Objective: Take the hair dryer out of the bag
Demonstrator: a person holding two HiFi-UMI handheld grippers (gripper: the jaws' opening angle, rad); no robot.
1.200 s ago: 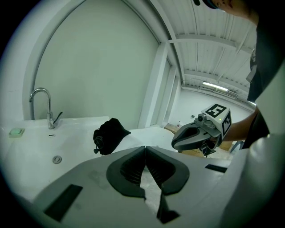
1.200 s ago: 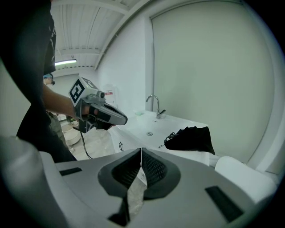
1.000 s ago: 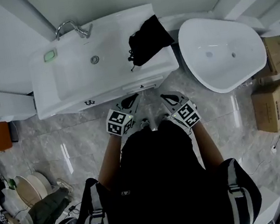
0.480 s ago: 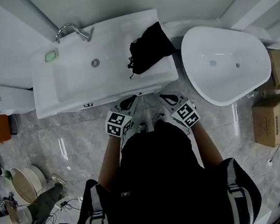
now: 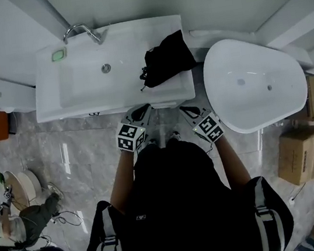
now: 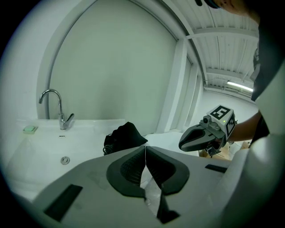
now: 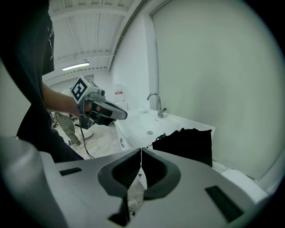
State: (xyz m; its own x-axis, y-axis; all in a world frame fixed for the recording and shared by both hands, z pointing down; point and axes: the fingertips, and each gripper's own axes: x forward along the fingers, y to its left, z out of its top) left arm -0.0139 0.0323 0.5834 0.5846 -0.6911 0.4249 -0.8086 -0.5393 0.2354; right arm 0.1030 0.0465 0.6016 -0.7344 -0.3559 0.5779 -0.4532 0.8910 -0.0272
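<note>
The left gripper (image 5: 142,112) and right gripper (image 5: 186,110), both closed and empty, face the black bag (image 5: 165,58), probably limp cloth round a hard hair dryer, best pinched near its drawstring mouth.

Left hand-held gripper (image 6: 145,150), jaws pressed together — black bag (image 6: 125,136) on white sink (image 6: 40,147) beyond

A white sink (image 5: 81,92) with a faucet (image 5: 80,32) stood ahead of the left claw (image 5: 143,112); a tub (image 5: 254,83) lay right of the right claw (image 5: 187,110).
</note>
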